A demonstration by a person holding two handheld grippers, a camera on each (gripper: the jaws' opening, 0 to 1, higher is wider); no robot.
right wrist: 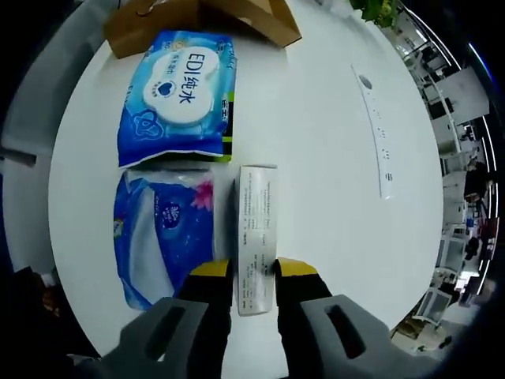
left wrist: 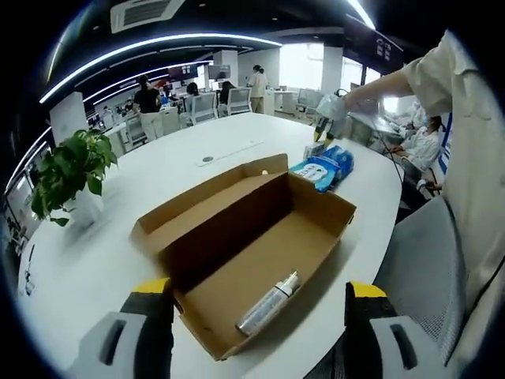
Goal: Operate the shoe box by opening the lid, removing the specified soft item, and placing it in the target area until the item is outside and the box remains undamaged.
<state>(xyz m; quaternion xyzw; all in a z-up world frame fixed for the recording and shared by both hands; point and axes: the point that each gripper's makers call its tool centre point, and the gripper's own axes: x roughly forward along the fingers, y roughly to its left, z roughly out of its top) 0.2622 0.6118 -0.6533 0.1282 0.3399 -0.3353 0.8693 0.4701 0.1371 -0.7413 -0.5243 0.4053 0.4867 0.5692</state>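
Two jaws of our R gripper [right wrist: 252, 272] clenched a slim white box [right wrist: 257, 237] by the table [right wrist: 331, 158] edge; L gripper [left wrist: 260, 304] gaped wide over the shoe box [left wrist: 245, 253], box's near corner cut off.

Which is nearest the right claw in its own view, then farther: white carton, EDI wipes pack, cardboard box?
1. White carton, between the right claw tips.
2. EDI wipes pack, beyond, to the left.
3. Cardboard box, farthest, at the view's top.

We cannot read the small print on the white carton [right wrist: 256, 237]; its near end is hidden between the right gripper [right wrist: 252, 270] jaws; the cardboard box [right wrist: 197, 20] is cut off by the edge.
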